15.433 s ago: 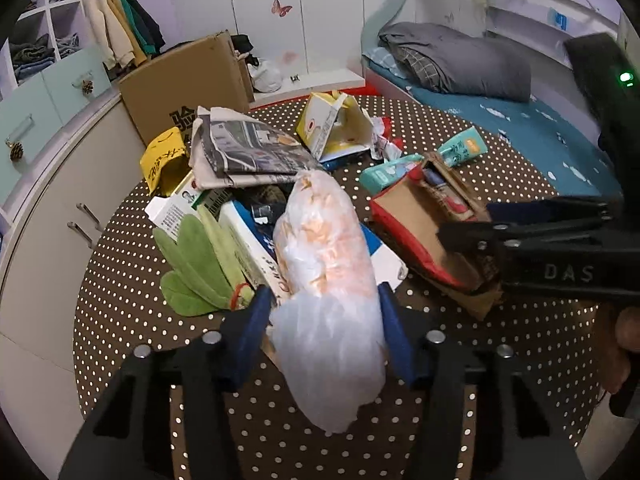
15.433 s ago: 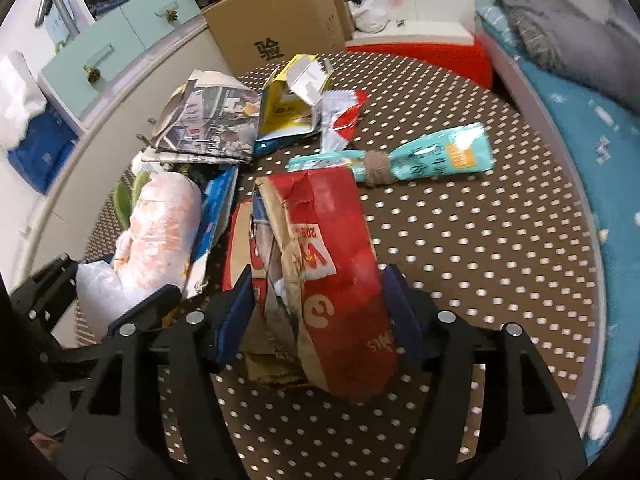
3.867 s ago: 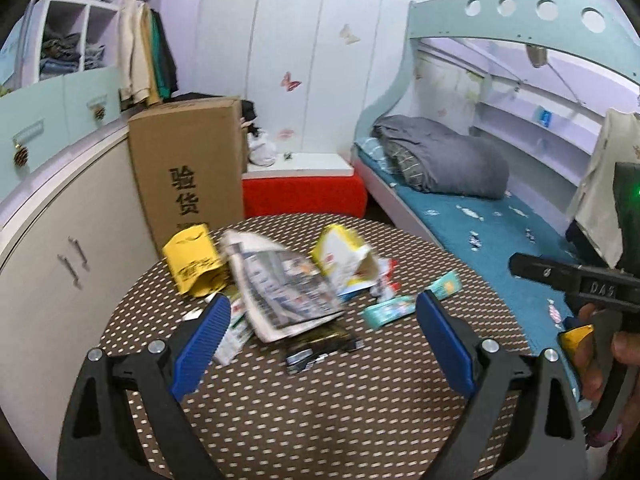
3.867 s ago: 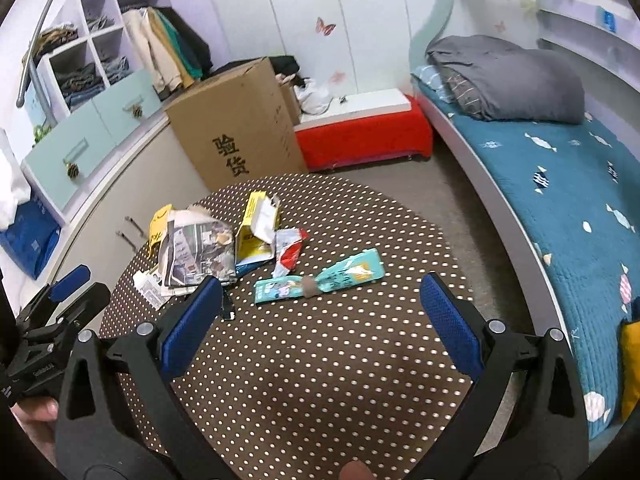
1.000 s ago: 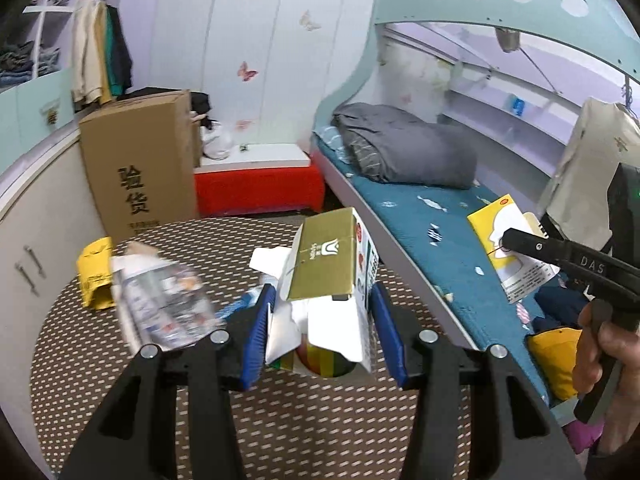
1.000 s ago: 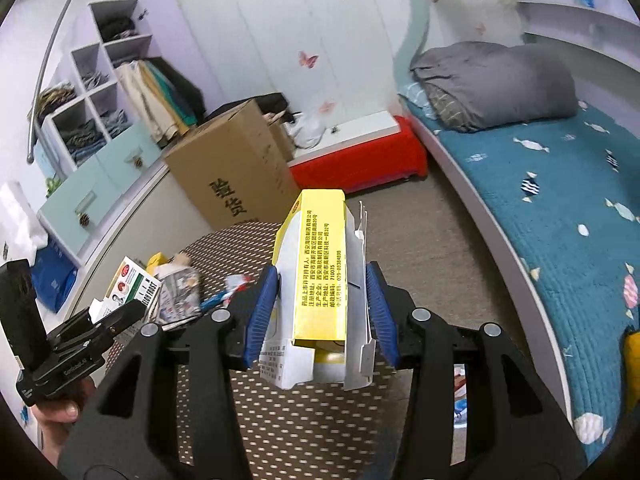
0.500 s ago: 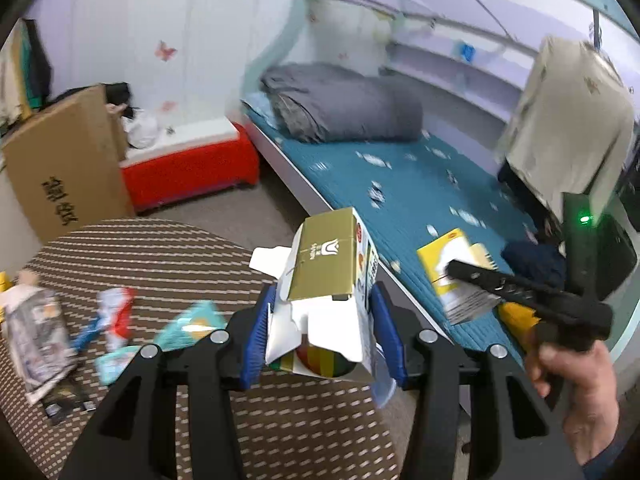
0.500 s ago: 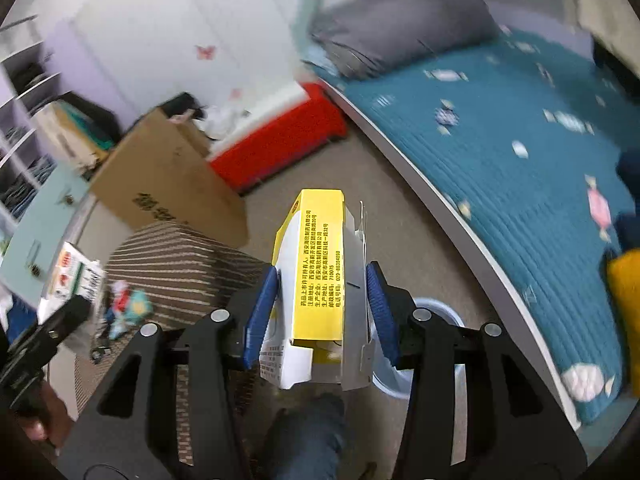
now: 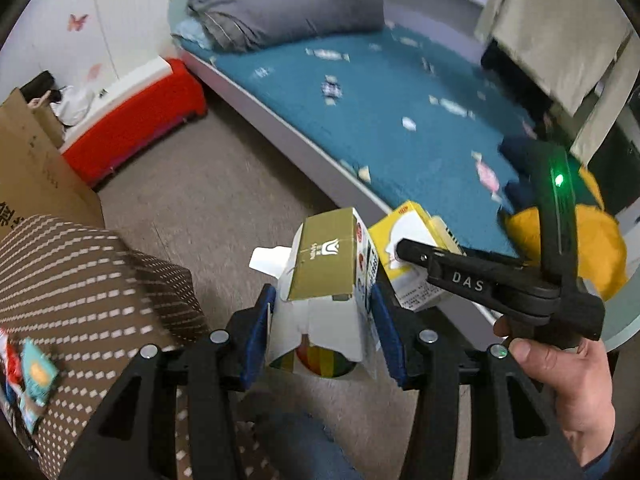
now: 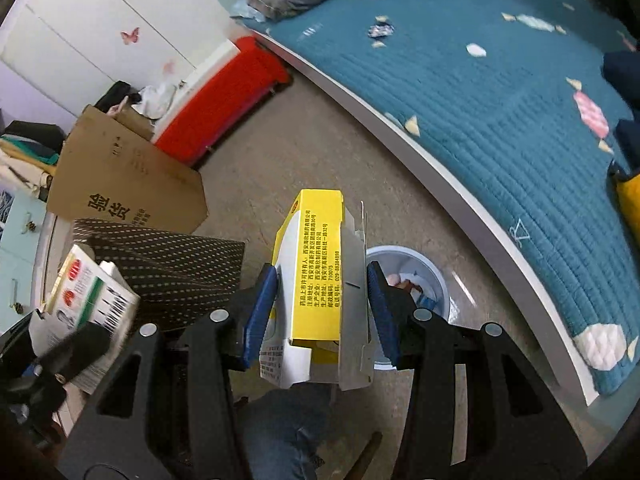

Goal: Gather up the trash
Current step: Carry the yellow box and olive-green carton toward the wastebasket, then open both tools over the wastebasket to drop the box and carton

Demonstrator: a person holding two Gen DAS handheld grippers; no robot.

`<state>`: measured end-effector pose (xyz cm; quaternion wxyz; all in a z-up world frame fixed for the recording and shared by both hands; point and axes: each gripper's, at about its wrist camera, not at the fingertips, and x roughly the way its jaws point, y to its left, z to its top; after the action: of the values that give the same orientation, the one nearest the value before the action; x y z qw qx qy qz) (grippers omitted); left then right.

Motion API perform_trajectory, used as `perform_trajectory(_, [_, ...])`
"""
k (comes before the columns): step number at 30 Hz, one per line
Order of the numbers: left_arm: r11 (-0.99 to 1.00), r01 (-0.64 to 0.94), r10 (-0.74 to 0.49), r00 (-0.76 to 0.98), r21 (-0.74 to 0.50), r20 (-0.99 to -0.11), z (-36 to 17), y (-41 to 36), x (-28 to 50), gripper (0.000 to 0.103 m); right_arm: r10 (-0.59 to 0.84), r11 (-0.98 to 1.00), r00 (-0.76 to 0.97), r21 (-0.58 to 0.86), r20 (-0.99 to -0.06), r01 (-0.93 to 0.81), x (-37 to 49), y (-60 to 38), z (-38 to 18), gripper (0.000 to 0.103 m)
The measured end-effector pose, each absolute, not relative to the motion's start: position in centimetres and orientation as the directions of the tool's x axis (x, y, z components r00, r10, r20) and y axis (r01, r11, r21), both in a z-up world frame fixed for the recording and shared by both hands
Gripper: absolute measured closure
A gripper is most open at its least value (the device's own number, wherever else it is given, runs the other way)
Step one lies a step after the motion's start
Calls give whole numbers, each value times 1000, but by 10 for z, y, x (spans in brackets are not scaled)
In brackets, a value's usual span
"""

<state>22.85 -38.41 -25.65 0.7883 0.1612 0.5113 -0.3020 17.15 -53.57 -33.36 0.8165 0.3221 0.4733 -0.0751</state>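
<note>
Bedroom floor (image 10: 320,160) of grey-brown carpet fills the middle of both views. Along its far side runs a bed (image 10: 520,100) with a teal quilted cover and a grey folded blanket (image 9: 288,4) at the head. A red bench (image 10: 224,92) stands by the white wall, with a large cardboard box (image 10: 120,184) beside it. The brown dotted table (image 9: 80,280) occupies the near left; a teal wrapper (image 9: 36,376) lies on its left edge.

A pale blue bin (image 10: 416,276) stands on the floor between table and bed, partly hidden behind the right gripper; scraps show inside it.

The left gripper (image 9: 324,336) holds an opened olive-and-white carton (image 9: 328,264). Both blue pads (image 9: 256,332) press against the carton's lower side walls, and the carton's top projects forward beyond the fingertips.

The right gripper (image 10: 320,312) holds an opened yellow carton (image 10: 320,264) above the floor, near the bin. Its blue pads (image 10: 260,312) clamp the carton's flanks near the open lower flaps; the printed yellow face points upward between the fingers.

In the left wrist view the yellow carton sits just right of the olive carton.
</note>
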Motion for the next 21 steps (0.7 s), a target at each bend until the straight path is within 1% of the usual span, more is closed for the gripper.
perform_trajectory(8, [738, 674, -230, 237, -11, -944, -286, -412, 241, 54, 198, 763, 524, 466, -828, 448, 176, -545, -351, 55])
perform_trajectory(10, [725, 688, -192, 209, 5, -959, -296, -421, 244, 44, 206, 754, 523, 474, -827, 454, 176, -547, -356, 55])
perform_trajectory(11, [725, 689, -167, 206, 22, -964, -301, -423, 246, 29, 214, 747, 522, 482, -826, 457, 177, -548, -358, 49])
perform_trajectory(12, [727, 685, -154, 210, 33, -965, -303, -424, 247, 17, 224, 739, 521, 492, -823, 459, 178, -549, -361, 43])
perform_trajectory(13, [733, 680, -143, 210, 39, -967, -304, -424, 249, 16, 236, 732, 520, 502, -821, 461, 178, -549, -364, 35])
perform_trajectory(14, [736, 676, -145, 208, 35, -967, -303, -424, 250, 16, 240, 726, 518, 506, -821, 466, 179, -550, -367, 29])
perform_trajectory(16, [746, 664, -142, 226, 46, -964, -300, -422, 254, 16, 244, 714, 512, 509, -824, 480, 178, -550, -372, 26])
perform_trajectory(18, [760, 648, -147, 246, 50, -958, -295, -416, 256, 15, 239, 706, 506, 506, -829, 496, 175, -551, -375, 17])
perform_trajectory(19, [765, 642, -158, 252, 43, -955, -292, -414, 256, 15, 230, 705, 505, 501, -832, 503, 174, -552, -375, 10])
perform_trajectory(20, [770, 636, -167, 259, 38, -951, -288, -411, 255, 15, 222, 705, 505, 495, -834, 508, 172, -552, -375, 6])
perform_trajectory(21, [775, 631, -178, 269, 33, -947, -283, -408, 254, 15, 209, 706, 504, 486, -838, 515, 171, -552, -373, 6])
